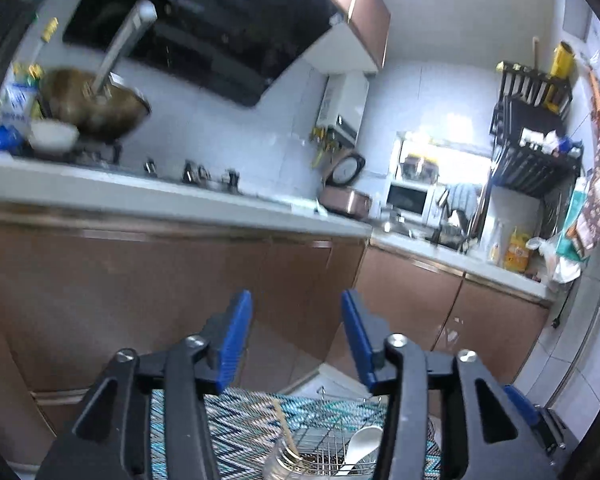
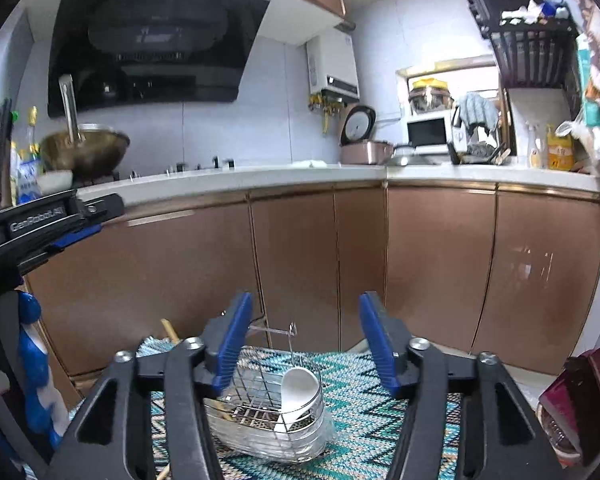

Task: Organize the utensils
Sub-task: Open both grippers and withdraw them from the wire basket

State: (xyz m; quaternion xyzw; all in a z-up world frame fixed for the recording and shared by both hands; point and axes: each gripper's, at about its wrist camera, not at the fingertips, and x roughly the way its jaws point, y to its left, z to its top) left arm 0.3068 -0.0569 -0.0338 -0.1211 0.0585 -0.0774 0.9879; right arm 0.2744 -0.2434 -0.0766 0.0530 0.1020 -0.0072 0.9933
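Observation:
A wire utensil basket stands on a zigzag-patterned cloth, with a white ceramic spoon leaning in it. My right gripper is open and empty, raised above and just behind the basket. My left gripper is open and empty, held high. Below it are the basket, the white spoon, and a glass jar with a wooden stick in it. The left gripper's body shows at the left of the right wrist view.
Brown cabinets and a white counter lie ahead. A wok with a ladle sits on the stove under a black hood. A rice cooker and microwave stand at the back. A dark red object lies at right.

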